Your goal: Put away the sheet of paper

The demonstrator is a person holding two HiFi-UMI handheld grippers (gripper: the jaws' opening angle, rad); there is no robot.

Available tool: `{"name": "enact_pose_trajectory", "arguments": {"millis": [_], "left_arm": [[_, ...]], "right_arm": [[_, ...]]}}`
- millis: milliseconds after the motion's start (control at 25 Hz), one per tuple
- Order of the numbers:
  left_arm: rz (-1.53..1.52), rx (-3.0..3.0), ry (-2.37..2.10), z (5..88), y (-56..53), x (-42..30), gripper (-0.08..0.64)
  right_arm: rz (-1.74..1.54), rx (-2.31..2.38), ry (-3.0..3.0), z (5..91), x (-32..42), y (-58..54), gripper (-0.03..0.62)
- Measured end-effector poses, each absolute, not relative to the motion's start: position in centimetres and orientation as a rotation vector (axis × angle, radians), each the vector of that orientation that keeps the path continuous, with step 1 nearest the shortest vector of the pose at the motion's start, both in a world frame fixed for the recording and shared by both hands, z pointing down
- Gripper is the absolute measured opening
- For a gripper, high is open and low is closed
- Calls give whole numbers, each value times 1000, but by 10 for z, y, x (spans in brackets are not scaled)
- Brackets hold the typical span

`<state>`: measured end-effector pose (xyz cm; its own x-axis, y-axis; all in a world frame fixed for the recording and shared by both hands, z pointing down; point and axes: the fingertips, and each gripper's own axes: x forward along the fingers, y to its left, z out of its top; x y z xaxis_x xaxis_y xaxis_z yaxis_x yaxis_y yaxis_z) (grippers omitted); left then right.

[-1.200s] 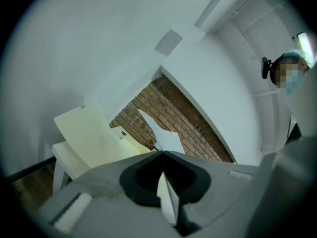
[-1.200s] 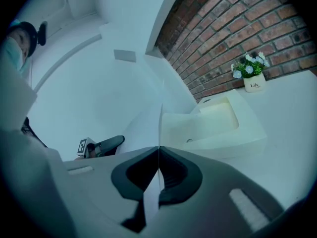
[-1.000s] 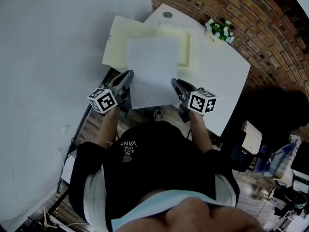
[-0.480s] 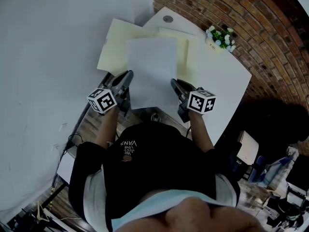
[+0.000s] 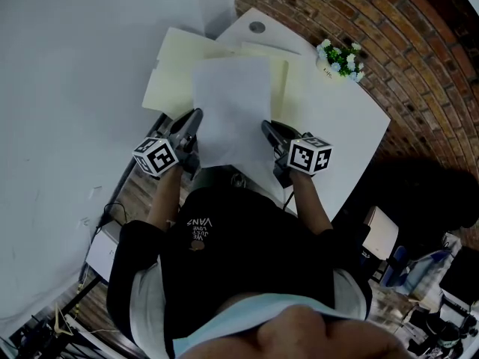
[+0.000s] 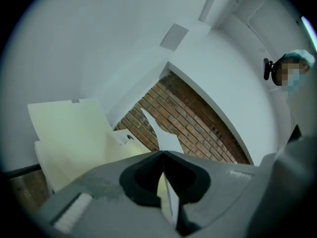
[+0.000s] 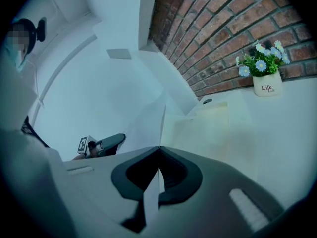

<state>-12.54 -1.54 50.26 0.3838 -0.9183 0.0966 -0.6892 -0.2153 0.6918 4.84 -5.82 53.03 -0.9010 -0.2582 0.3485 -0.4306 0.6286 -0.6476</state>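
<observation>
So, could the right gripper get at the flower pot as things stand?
Probably not yet. The right gripper is shut on one edge of the sheet, the left gripper on the other. Nothing stands between it and the flower pot on the table, so only the sheet ties it up.

Black T-shirt (image 5: 239, 260) — white print, dark grey left gripper (image 5: 196, 115)

White table (image 5: 352, 118) noted in the corner where a white wall (image 5: 75, 88) is met by a red brick wall (image 5: 419, 58). A small cream pot (image 7: 267, 85), printed "Life", is seen upright at the table's far edge, close to the brick, filled with white and blue flowers (image 7: 262, 61). A round grey cap (image 5: 257, 27) is set in the tabletop near the far corner. Wood-plank floor (image 5: 138, 189) is seen beside the table. Clutter (image 5: 419, 305) at lower right is too blurred to be identified.
</observation>
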Motion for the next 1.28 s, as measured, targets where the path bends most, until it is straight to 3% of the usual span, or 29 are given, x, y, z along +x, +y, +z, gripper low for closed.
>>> {"name": "enact_pose_trajectory", "arguments": {"millis": [1280], "left_arm": [[-301, 2092, -1167, 503, -116, -198, 0]], "right_arm": [[1199, 851, -2577, 545, -22, -122, -2]]}}
